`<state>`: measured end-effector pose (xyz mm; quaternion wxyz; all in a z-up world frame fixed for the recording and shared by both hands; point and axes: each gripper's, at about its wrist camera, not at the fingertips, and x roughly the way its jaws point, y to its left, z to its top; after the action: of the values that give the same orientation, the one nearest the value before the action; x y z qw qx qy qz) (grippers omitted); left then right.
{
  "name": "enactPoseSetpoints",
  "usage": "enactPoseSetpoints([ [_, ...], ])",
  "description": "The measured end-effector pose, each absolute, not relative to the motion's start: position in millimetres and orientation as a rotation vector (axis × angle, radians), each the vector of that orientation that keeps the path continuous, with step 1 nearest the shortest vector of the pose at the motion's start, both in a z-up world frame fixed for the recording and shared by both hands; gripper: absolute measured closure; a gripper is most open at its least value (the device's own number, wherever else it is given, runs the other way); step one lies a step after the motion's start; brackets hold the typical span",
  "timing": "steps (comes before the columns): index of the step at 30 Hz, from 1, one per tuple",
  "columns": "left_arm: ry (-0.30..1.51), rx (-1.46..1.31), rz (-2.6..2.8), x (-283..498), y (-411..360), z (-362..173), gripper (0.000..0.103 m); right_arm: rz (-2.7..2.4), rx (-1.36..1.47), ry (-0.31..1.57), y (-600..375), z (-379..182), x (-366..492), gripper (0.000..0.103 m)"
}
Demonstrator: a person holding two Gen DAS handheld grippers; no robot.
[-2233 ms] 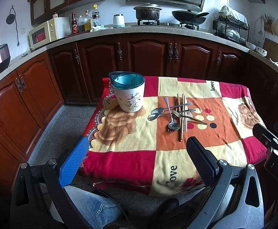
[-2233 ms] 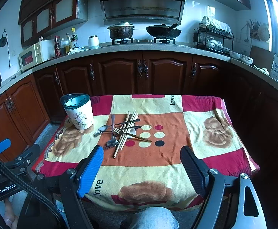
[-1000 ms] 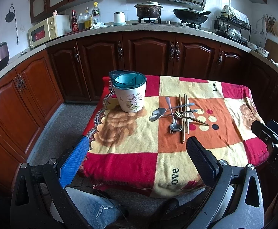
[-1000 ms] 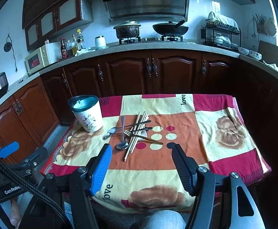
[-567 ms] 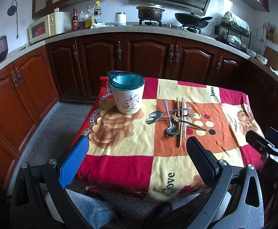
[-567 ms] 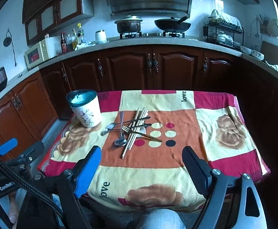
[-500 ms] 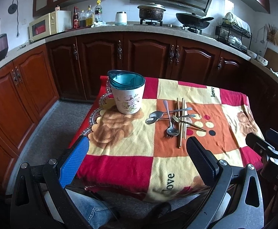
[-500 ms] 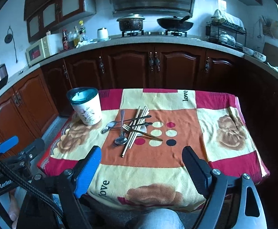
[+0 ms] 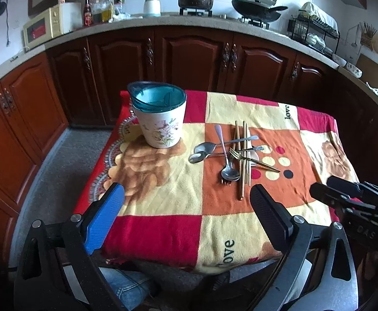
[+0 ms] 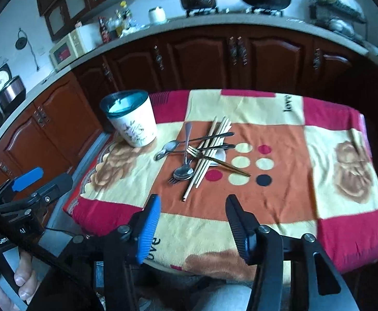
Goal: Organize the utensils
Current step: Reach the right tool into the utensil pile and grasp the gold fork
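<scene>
Near the desk's far left corner stands a floral utensil holder (image 9: 161, 119) with a teal rim, upright on the patchwork cloth (image 9: 163, 186). Just right of it, toward the desk's middle, spoons (image 9: 229, 172), a gold fork (image 9: 251, 159) and chopsticks (image 9: 243, 160) lie crossed in a heap. The left tongs (image 9: 186, 215) hover wide apart, empty, over the near edge; the right tongs (image 10: 192, 223) are closing with nothing between them.

Black hand-held gripper (image 10: 192, 207) frames with silver screws, one blue pad, one black ribbed pad, blue jeans (image 9: 126, 289)
</scene>
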<state>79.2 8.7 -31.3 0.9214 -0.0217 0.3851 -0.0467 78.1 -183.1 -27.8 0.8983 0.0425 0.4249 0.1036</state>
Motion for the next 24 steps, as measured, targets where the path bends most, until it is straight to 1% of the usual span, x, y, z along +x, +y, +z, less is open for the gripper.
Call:
enactPoseSetpoints([
  [7,0.839,-0.069,-0.121,119,5,-53,0.008,0.299,0.065,1.001,-191,-58,148,0.056],
  [13,0.905,-0.109,-0.140,151,4,-83,0.012,0.326,0.056,1.100,-196,-100,210,0.058],
  [16,0.927,-0.112,-0.148,159,1,-96,0.016,0.325,0.038,1.135,-197,-117,232,0.061],
  [17,0.937,-0.110,-0.151,162,0,-101,0.016,0.329,0.028,1.144,-196,-122,239,0.064],
  [18,0.942,-0.109,-0.151,164,0,-104,0.016,0.332,0.020,1.149,-195,-126,246,0.065],
  [24,0.964,-0.112,-0.152,171,0,-119,0.016,0.354,-0.008,1.208,-190,-150,278,0.066],
])
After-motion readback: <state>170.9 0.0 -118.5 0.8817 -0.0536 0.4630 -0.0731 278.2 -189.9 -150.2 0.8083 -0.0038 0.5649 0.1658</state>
